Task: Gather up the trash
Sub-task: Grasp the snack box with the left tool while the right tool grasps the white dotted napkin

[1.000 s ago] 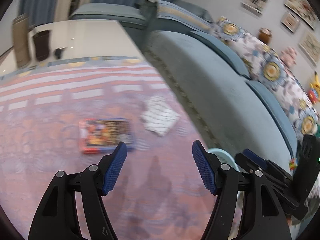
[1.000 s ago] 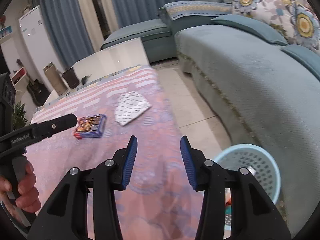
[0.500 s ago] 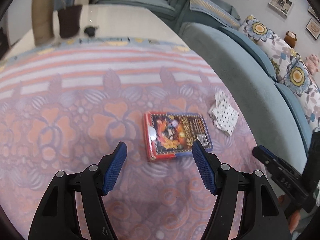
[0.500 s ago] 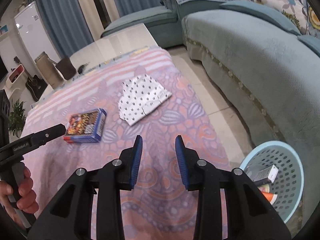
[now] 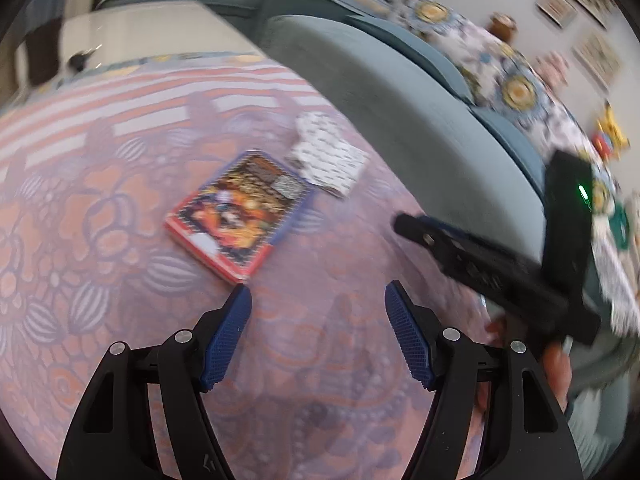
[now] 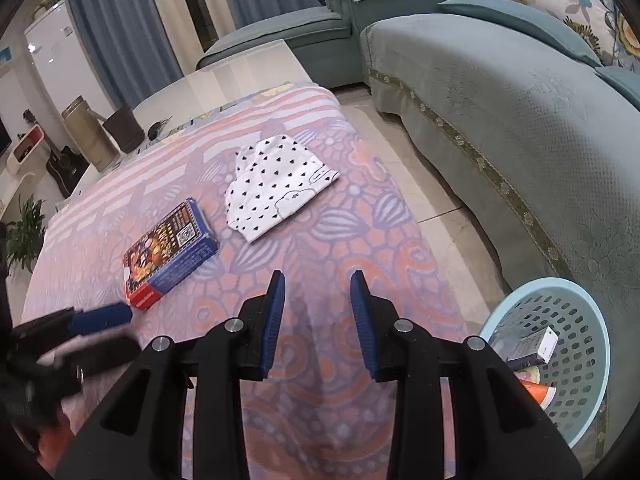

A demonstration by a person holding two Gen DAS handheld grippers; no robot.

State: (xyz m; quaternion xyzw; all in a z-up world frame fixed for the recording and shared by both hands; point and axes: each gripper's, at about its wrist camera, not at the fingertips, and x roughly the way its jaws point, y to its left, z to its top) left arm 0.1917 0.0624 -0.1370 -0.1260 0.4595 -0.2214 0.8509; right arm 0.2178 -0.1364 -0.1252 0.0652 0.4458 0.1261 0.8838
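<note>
The left tongs (image 5: 318,300) are hovering over the patterned cloth (image 5: 100,208) covering the surface, their blue pads standing apart with nothing between them. Just beyond their tips a colourful box (image 5: 240,214) is lying flat on the cloth, its near red corner close to the left pad. Touching the box's far corner, or nearly so, a white spotted wrapper (image 5: 328,158) is resting crumpled on the cloth.

The right tongs (image 6: 318,300) are also hanging above the cloth (image 6: 320,248), pads narrowly apart and gripping nothing. From this side the box (image 6: 168,250) is sitting ahead and to the left, with the wrapper (image 6: 276,186) farther ahead, near the middle. A pale blue basket (image 6: 576,308) is standing on the floor beside the sofa (image 6: 520,100), to the right of the surface, already holding a small carton and other bits.
</note>
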